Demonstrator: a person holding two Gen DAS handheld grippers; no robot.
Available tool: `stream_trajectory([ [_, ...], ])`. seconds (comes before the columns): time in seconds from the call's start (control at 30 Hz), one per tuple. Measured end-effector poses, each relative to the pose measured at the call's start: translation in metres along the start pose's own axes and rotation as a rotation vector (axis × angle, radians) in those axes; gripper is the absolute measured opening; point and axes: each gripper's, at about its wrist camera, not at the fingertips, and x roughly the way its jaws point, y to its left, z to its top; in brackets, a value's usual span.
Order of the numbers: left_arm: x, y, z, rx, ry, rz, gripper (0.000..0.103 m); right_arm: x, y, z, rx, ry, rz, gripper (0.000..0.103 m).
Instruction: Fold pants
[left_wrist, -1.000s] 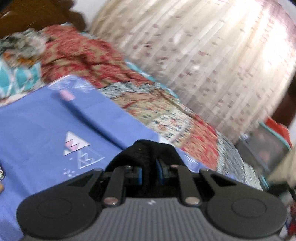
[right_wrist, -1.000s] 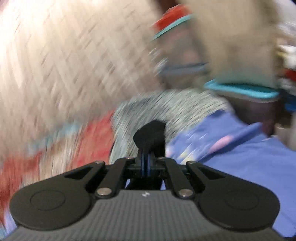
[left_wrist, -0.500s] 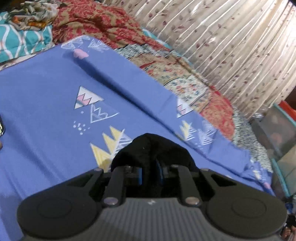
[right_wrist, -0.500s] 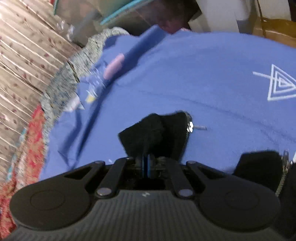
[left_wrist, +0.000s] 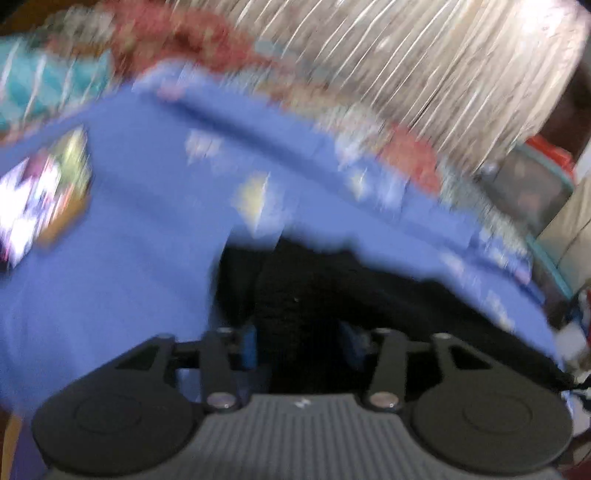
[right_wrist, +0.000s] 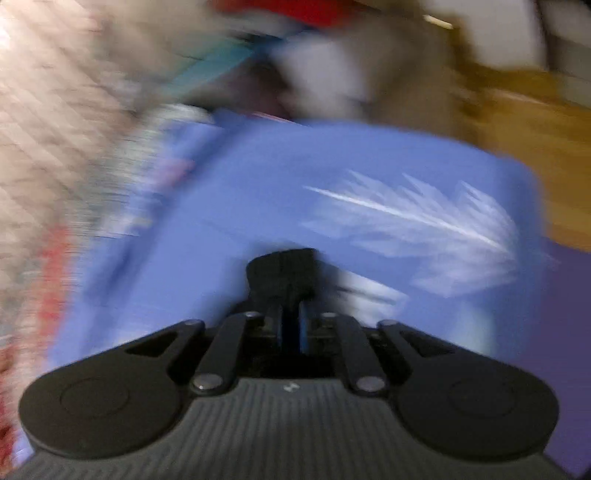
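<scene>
Left gripper (left_wrist: 299, 343): jaws are standing apart, having just been opening; black pants (left_wrist: 332, 295) are lying between them, the pads not pressing.
Right gripper (right_wrist: 291, 325): jaws have just been opening, now sitting narrowly apart around a bunched fold of the pants (right_wrist: 282, 273) — whether the pads are still gripping, blur hides.
Pants: dark cloth is spreading rightward across the blue sheet (left_wrist: 129, 229).
Sheet: printed with pale triangles, it is covering the bed.
Background: patterned red quilt (left_wrist: 177, 40) and pleated curtain (left_wrist: 406, 55) — both smeared by motion.
</scene>
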Motion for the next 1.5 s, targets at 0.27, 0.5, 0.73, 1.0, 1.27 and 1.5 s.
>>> stream_trajectory([
  [0.27,-0.011,0.021,0.004,-0.211,0.017,-0.002,0.077,-0.018,0.001,-0.004,-0.024,-0.128,-0.013,0.042],
  [0.5,-0.01,0.003,0.018,-0.214,-0.01,-0.025,0.088,-0.025,0.034,-0.043,-0.192,-0.001,0.197,0.042],
  [0.73,-0.034,0.035,0.027,-0.337,-0.047,0.05,0.083,-0.02,0.012,-0.066,-0.137,0.11,0.285,0.042],
  [1.0,0.007,-0.023,0.031,-0.202,0.026,-0.055,0.08,-0.008,0.022,-0.078,-0.088,0.171,0.339,0.018],
  [1.27,0.05,-0.04,0.03,-0.055,0.168,0.132,0.026,-0.073,0.027,-0.08,-0.182,0.162,0.386,0.005],
  [1.5,0.037,-0.032,0.022,-0.067,0.184,0.127,0.029,-0.041,-0.01,-0.109,-0.107,0.247,0.254,0.007],
])
